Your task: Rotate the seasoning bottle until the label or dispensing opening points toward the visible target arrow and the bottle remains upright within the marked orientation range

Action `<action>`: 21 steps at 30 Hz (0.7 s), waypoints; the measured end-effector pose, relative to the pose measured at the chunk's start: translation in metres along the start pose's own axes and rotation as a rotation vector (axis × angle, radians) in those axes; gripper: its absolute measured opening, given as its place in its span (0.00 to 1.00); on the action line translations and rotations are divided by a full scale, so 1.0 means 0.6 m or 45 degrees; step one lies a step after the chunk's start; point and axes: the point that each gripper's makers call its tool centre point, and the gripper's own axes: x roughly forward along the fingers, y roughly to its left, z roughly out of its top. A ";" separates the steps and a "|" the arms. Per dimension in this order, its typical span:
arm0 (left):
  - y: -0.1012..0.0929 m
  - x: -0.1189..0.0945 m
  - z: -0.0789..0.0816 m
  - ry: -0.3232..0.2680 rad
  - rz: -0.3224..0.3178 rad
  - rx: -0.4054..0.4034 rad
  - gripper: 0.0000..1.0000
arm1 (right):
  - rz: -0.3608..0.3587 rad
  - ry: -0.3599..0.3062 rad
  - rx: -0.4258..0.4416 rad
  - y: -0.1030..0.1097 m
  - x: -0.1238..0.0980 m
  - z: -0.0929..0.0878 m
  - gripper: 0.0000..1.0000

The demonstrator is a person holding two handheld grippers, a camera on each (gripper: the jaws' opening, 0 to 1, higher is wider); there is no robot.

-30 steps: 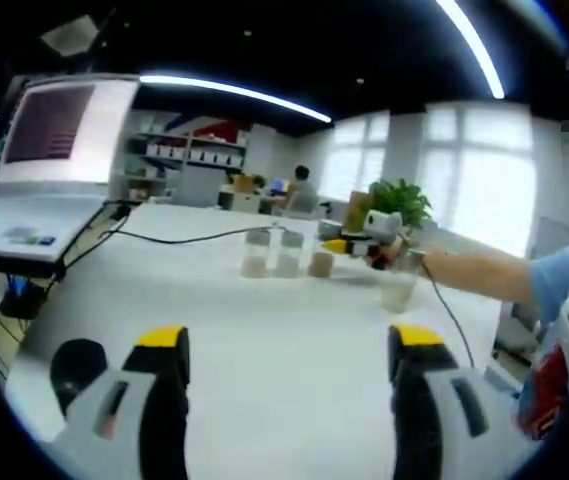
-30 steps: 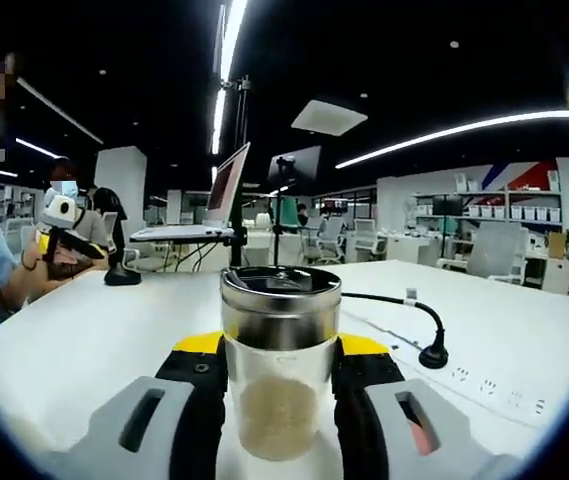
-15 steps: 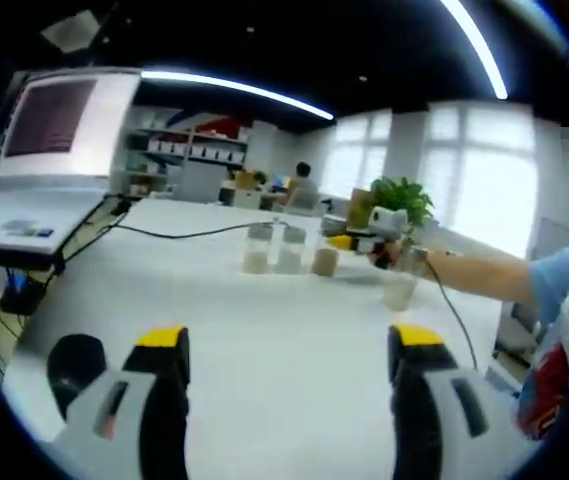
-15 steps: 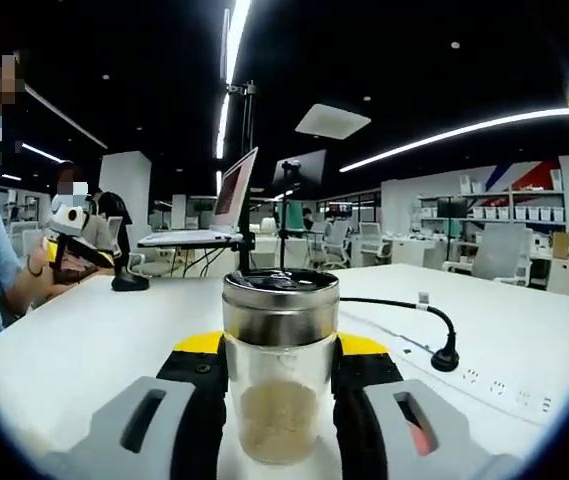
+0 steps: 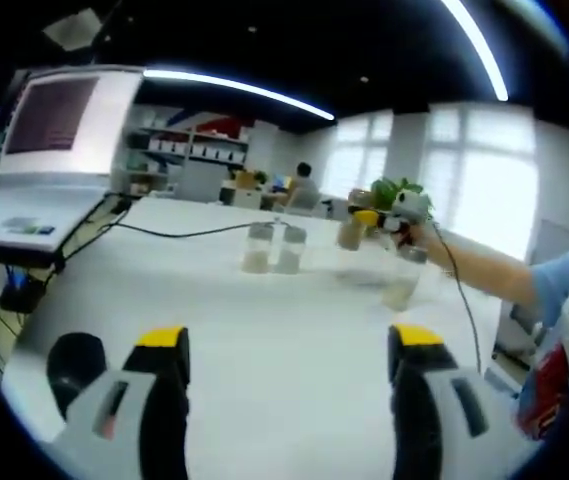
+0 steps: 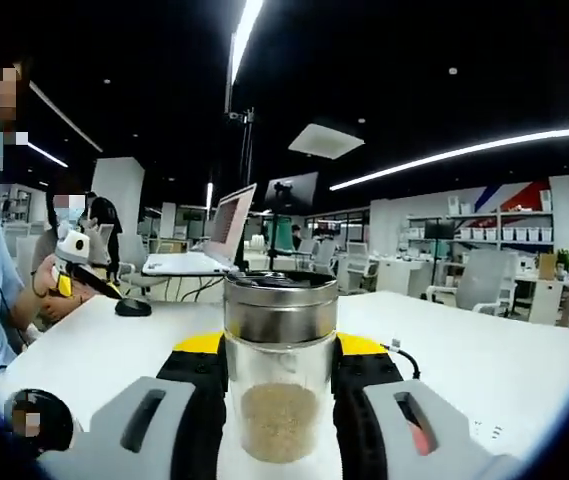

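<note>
no readable text, laptop screen (image 5: 59, 122) perhaps showing lines, too blurred to read

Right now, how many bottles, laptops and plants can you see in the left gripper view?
Bottles: 4, two side by side, one held up, one alone
Laptop: 1
Plant: 1
Total: 6
</note>
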 end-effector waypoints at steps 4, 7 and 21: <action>-0.004 -0.003 0.001 -0.005 -0.002 0.002 0.86 | 0.000 -0.050 -0.007 0.022 -0.019 0.043 0.39; -0.006 -0.005 0.004 -0.013 -0.002 0.003 0.86 | -0.001 -0.062 0.002 0.040 -0.027 0.071 0.39; -0.009 -0.009 0.005 -0.024 -0.028 -0.009 0.86 | -0.057 -0.045 0.083 0.141 -0.035 0.109 0.39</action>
